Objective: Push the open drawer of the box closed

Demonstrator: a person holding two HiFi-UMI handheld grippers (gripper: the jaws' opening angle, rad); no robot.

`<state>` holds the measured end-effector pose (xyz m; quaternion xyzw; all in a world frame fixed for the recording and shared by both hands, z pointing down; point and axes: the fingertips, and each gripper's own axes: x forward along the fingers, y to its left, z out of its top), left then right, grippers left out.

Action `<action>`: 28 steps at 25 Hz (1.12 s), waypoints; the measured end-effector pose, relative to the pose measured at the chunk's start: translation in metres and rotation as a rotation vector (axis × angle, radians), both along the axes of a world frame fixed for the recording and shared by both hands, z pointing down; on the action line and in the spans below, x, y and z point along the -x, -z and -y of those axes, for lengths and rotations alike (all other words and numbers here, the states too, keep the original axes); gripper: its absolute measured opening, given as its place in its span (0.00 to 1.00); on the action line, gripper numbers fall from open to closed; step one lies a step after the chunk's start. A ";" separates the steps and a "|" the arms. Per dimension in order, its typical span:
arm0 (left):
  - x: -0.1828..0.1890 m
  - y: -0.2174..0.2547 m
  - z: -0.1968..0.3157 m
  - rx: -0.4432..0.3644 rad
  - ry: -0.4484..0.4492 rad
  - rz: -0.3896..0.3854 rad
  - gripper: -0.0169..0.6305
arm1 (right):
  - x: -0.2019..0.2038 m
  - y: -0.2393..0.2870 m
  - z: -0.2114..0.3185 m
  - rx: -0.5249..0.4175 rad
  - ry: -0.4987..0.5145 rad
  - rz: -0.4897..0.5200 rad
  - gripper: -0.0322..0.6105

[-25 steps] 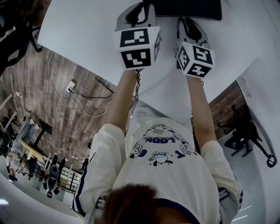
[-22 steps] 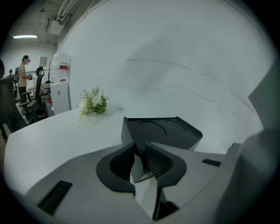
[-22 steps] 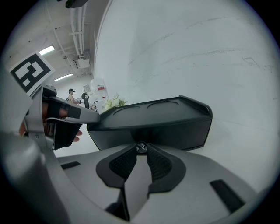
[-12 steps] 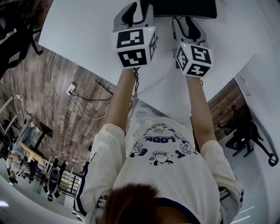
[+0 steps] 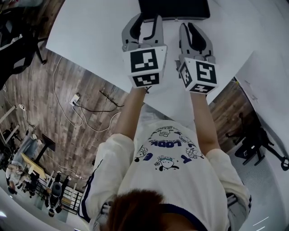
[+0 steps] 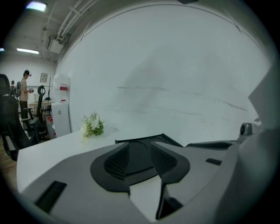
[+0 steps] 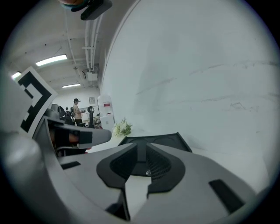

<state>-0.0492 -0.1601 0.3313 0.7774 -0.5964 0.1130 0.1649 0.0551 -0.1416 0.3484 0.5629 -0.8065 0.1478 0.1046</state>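
One box (image 5: 174, 9): I saw it far on the table (image 5: 81, 31).
Left gripper (image 5: 146, 22): just opened wide, gripping nothing.
Right gripper (image 5: 193, 32): just narrowed, jaws apart, gripping nothing.

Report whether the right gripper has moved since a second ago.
Yes. The right gripper has risen and drawn back from the black box; its jaws, just closing, hold nothing.

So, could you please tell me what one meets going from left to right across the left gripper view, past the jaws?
standing person → white cabinet → bunch of flowers → black box
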 end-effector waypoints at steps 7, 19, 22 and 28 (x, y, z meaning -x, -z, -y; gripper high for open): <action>-0.006 0.052 -0.047 -0.134 0.040 0.029 0.15 | -0.013 0.057 -0.037 -0.105 -0.030 0.016 0.14; -0.020 0.090 -0.111 -0.202 0.048 0.063 0.09 | -0.025 0.097 -0.091 -0.161 -0.060 0.041 0.12; -0.021 0.100 -0.122 -0.221 0.049 0.069 0.09 | -0.024 0.105 -0.100 -0.175 -0.049 0.044 0.12; -0.026 0.113 -0.135 -0.254 0.055 0.072 0.08 | -0.023 0.116 -0.112 -0.196 -0.031 0.045 0.12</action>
